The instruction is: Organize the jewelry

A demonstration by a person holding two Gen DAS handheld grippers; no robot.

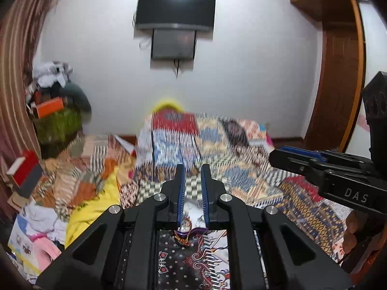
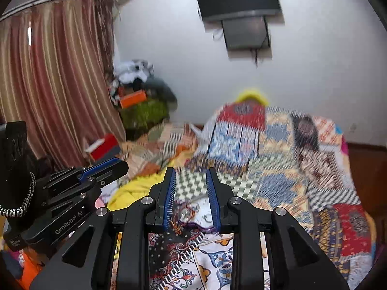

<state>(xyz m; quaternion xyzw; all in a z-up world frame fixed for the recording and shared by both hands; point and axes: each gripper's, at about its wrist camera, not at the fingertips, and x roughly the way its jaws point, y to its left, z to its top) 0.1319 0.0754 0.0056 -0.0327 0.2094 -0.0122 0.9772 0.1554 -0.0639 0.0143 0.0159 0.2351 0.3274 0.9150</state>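
A white wall (image 1: 241, 72) closes the far side of the room, with a striped brown curtain (image 2: 48, 84) at the left and a wooden door (image 1: 338, 84) at the right. A dark television (image 1: 175, 7) hangs high on the wall, with a smaller dark panel just under it.

Below lies a bed covered by a patchwork quilt (image 1: 241, 169) in many colours, blurred in both views. At the far left stands a pile of clothes and boxes (image 1: 58, 101), and a red box (image 1: 24, 169) lies nearer.

The left gripper (image 1: 193, 169) and the right gripper (image 2: 191, 171) are held side by side above the near part of the bed, both pointing toward the far wall. On each, the blue fingers are spread a little, the right ones wider, and nothing is between them. A hand (image 1: 353, 232) holds the right gripper.

A silver chain (image 2: 24, 200) curves beside the body of the left gripper, at the left edge of the right wrist view; what carries it I cannot tell.

A small round shiny piece (image 2: 185, 213) with a purple edge lies on the printed cloth of the near bed, below the gap of the fingers, not touching them. It is too blurred to tell its kind or long axis.
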